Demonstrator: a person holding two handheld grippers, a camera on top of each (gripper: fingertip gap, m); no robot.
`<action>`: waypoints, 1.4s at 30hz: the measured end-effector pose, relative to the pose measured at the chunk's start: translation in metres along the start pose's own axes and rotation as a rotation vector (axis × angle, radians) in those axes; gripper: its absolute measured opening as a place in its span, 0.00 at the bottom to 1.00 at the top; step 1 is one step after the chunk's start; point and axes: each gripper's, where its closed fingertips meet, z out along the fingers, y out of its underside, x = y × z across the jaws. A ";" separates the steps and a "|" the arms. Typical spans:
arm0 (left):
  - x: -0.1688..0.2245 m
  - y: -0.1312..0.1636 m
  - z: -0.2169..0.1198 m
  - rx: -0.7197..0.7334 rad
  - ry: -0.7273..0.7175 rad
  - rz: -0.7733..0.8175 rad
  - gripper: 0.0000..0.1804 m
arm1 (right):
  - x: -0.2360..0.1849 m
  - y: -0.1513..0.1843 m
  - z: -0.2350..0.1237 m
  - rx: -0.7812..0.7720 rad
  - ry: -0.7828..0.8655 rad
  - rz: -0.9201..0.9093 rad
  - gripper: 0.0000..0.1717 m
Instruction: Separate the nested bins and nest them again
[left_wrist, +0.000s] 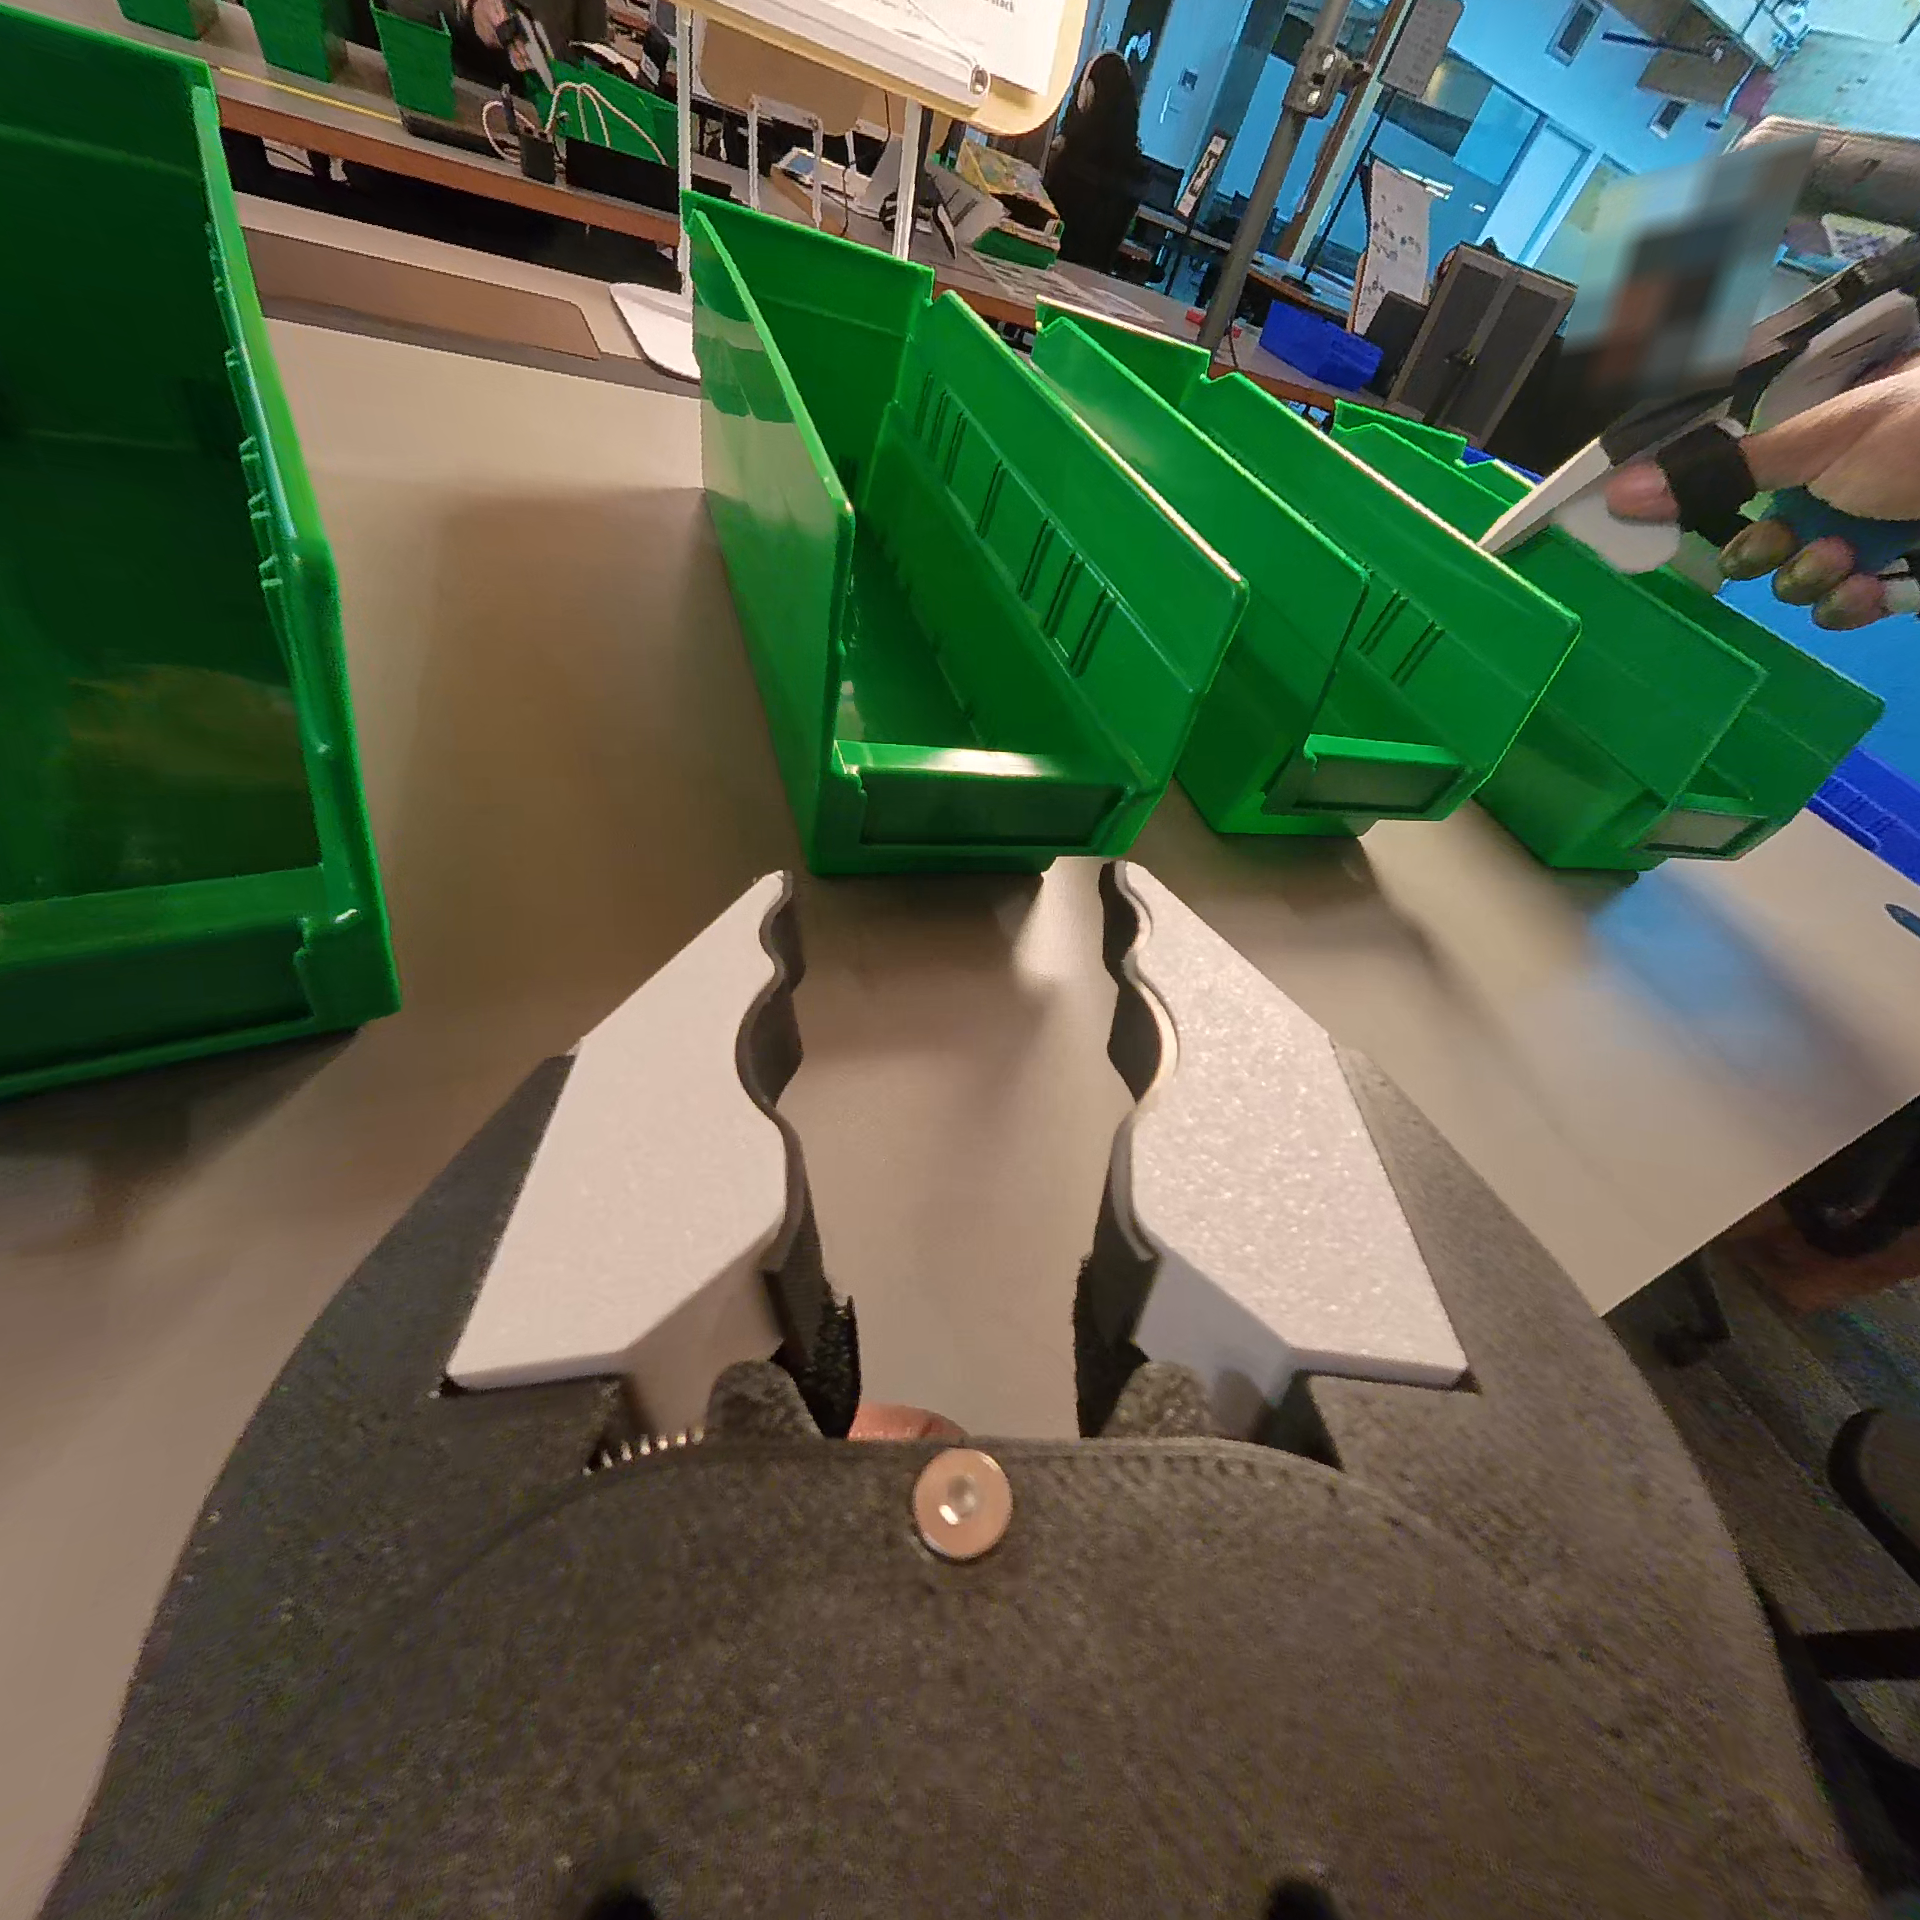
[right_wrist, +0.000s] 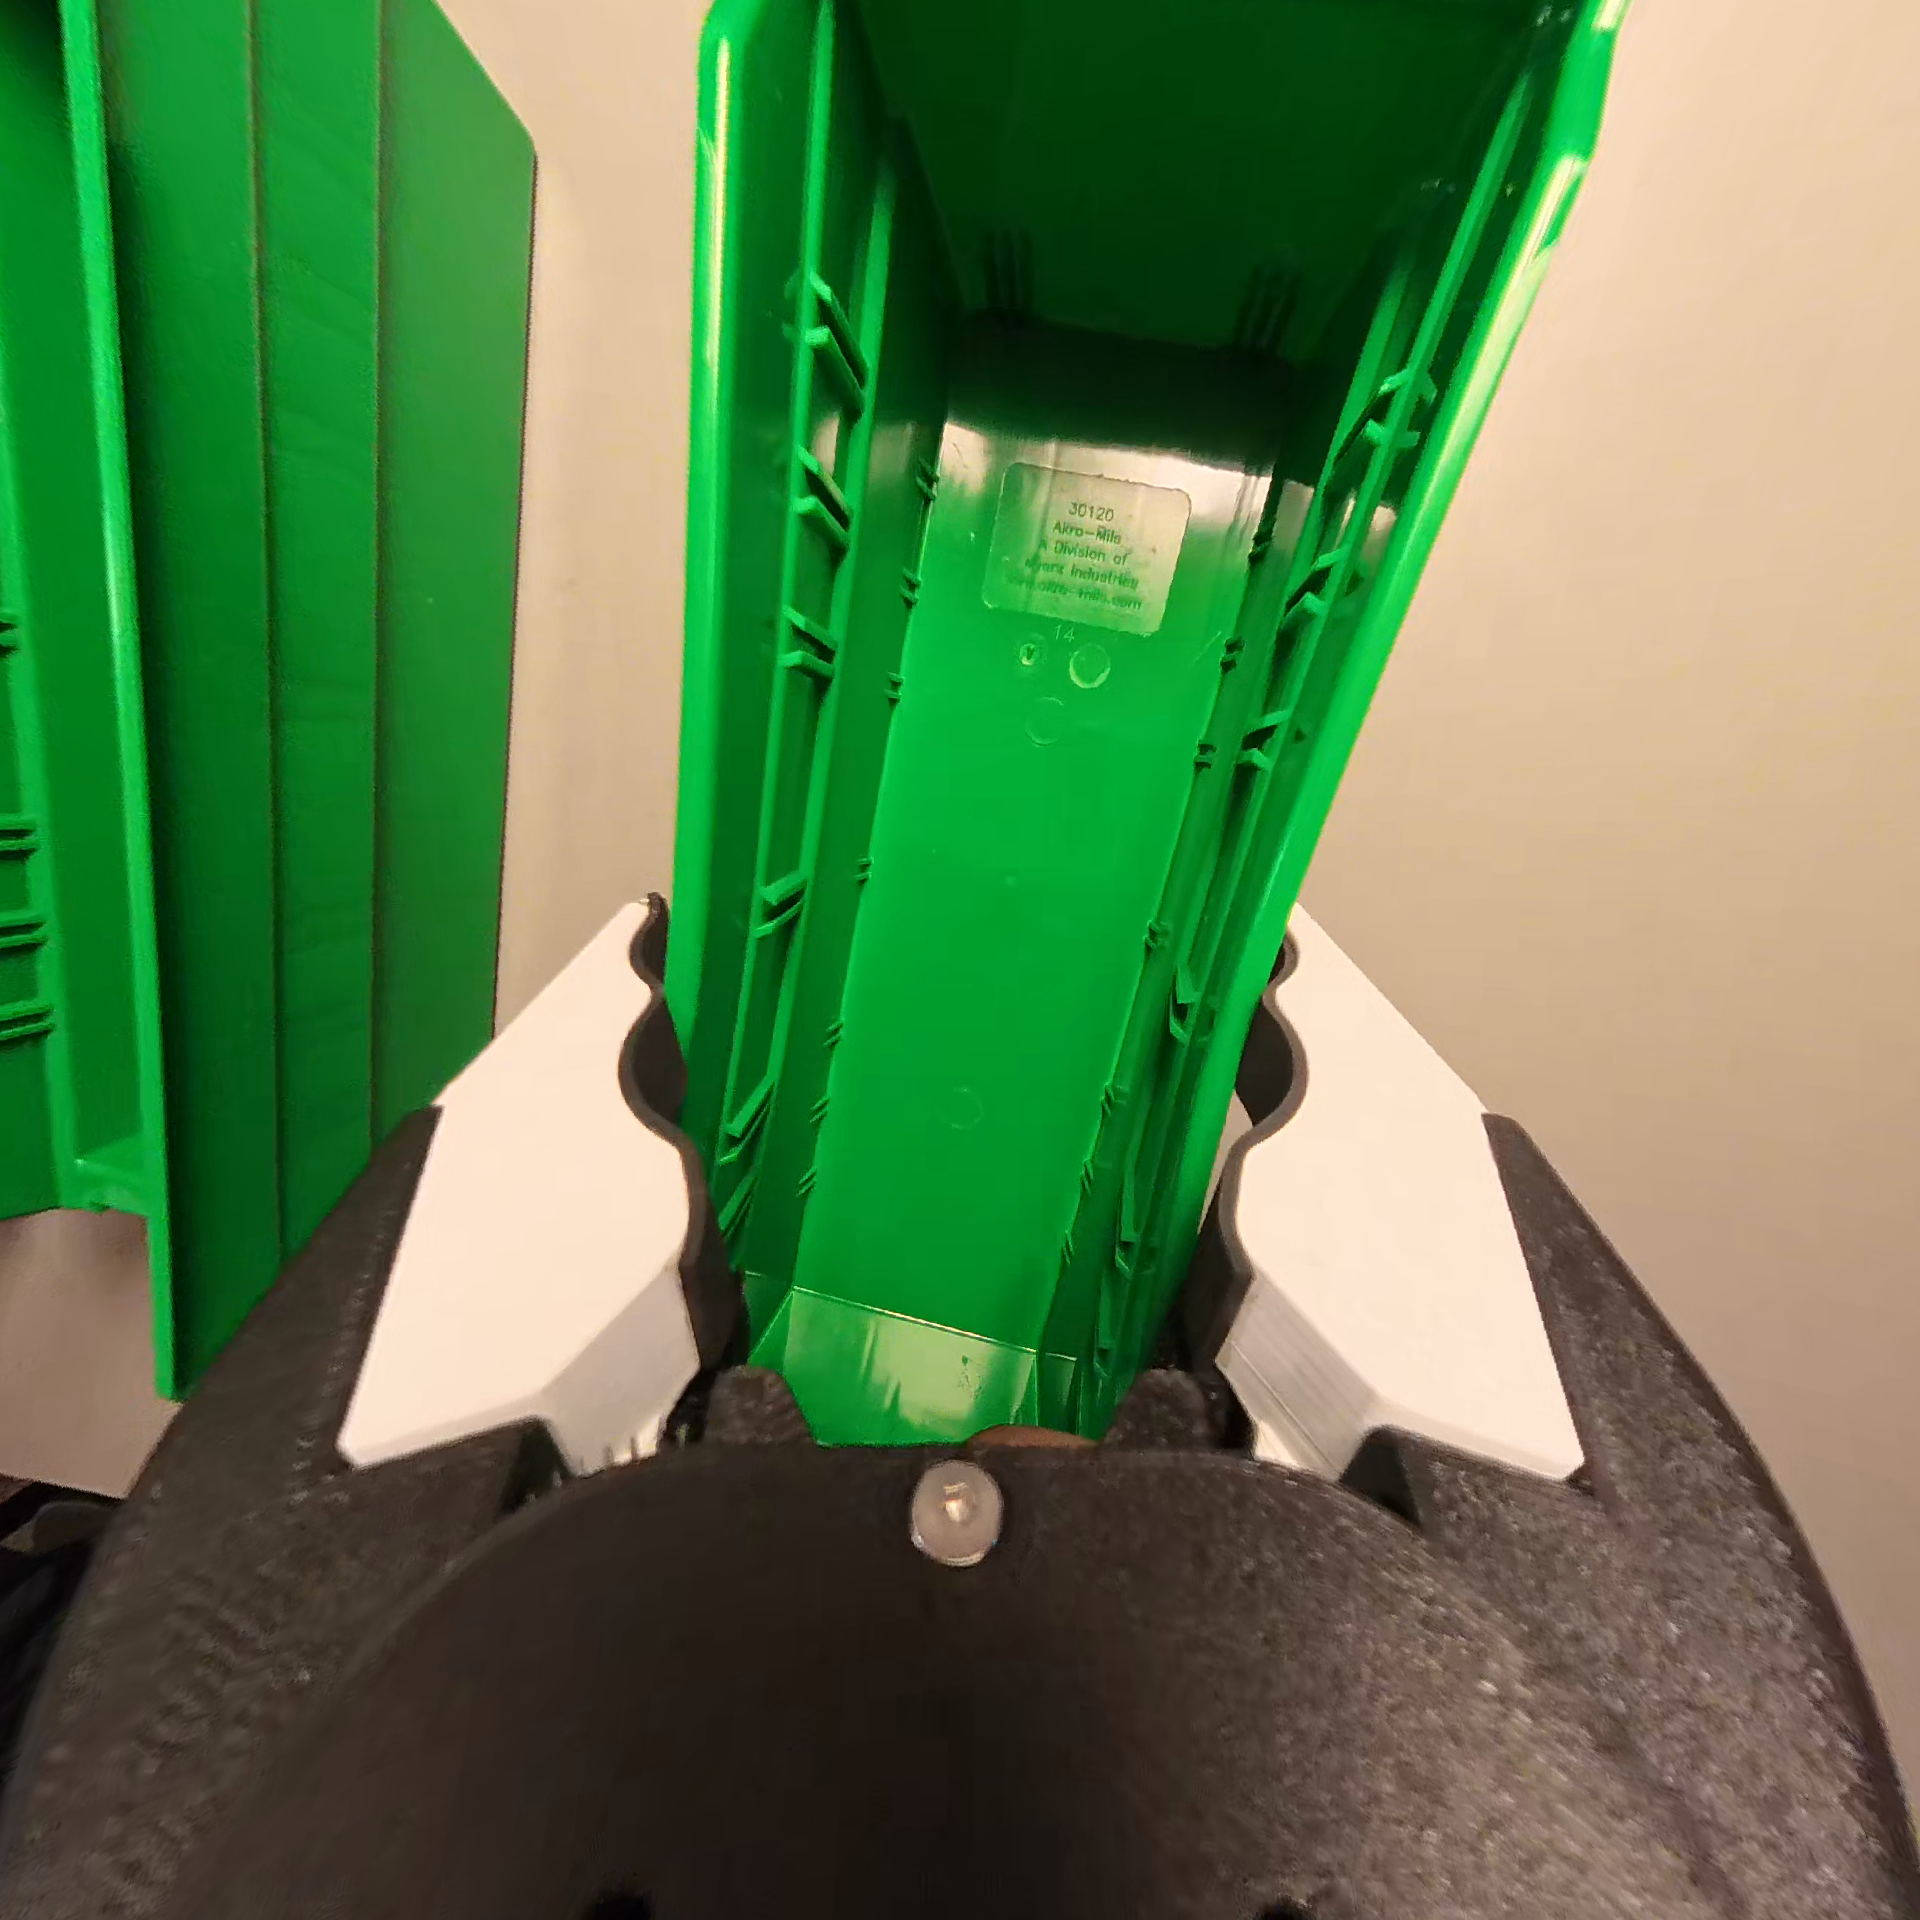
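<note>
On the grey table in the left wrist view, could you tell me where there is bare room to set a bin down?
Free: the grey tabletop between the large green plastic bin and the narrow green bin, and ahead of the left gripper. Crowded: the row of narrow green bins rightward.

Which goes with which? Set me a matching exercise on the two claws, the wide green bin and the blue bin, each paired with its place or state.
1. left claw
2. right claw
3. wide green bin
4. blue bin

A. narrow green bin between its fingers
B. at the right table edge, beyond the green row
C. open, only table between its fingers
D. alone, left of the green row

Pairs: 1-C, 2-A, 3-D, 4-B
</note>
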 end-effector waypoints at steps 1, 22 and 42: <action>0.000 0.000 0.000 0.000 0.001 -0.002 0.31 | -0.001 0.000 0.000 -0.002 -0.005 0.000 0.64; 0.000 -0.001 -0.001 0.008 0.000 -0.005 0.31 | -0.173 -0.055 -0.113 0.188 -0.382 -0.033 0.63; 0.001 -0.001 -0.001 0.008 0.032 -0.032 0.29 | -0.186 -0.072 -0.046 0.175 -0.140 0.013 0.67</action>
